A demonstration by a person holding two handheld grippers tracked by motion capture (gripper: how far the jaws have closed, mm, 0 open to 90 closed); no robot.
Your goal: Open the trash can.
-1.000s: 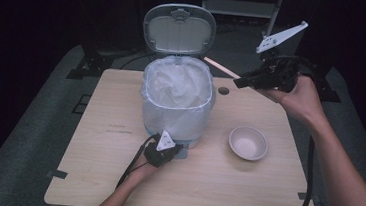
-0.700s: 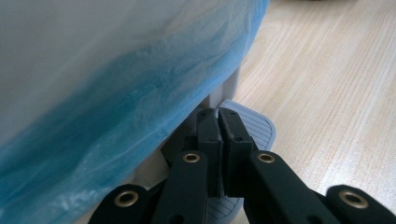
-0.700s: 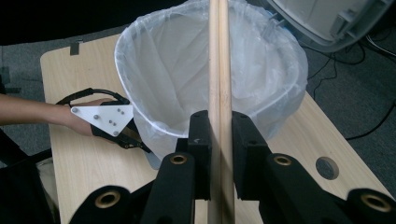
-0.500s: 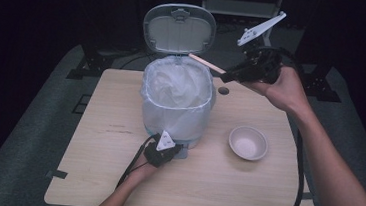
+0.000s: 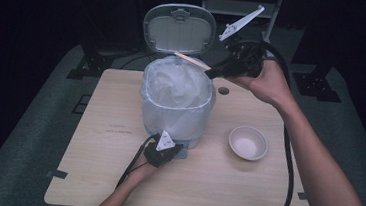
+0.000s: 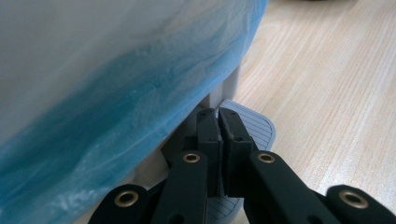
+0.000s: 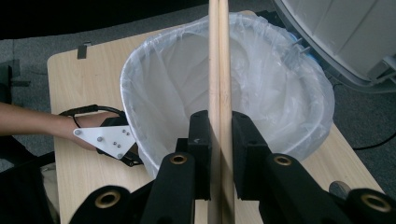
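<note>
A pedal bin (image 5: 175, 107) lined with a clear plastic bag (image 7: 261, 88) stands in the middle of the table, its lid (image 5: 179, 28) tipped up and back. My left gripper (image 5: 172, 151) is at the bin's front foot. In the left gripper view (image 6: 218, 114) its jaws are shut together, with nothing between them, and rest on the grey ribbed pedal (image 6: 257, 128). My right gripper (image 5: 213, 73) is raised at the bin's far right rim, shut on a pair of wooden chopsticks (image 5: 192, 60). The chopsticks (image 7: 218, 56) reach out over the open bag.
A small empty white bowl (image 5: 248, 143) sits on the wooden table (image 5: 104, 176) to the right of the bin. A round hole (image 5: 223, 91) is in the tabletop behind it. Cables trail from both grippers. Dark floor surrounds the table.
My right gripper has moved left with the chopsticks, from beyond the table's right rear to the bin's rim, so the sticks now hang over the bag. The left gripper has stayed put.
</note>
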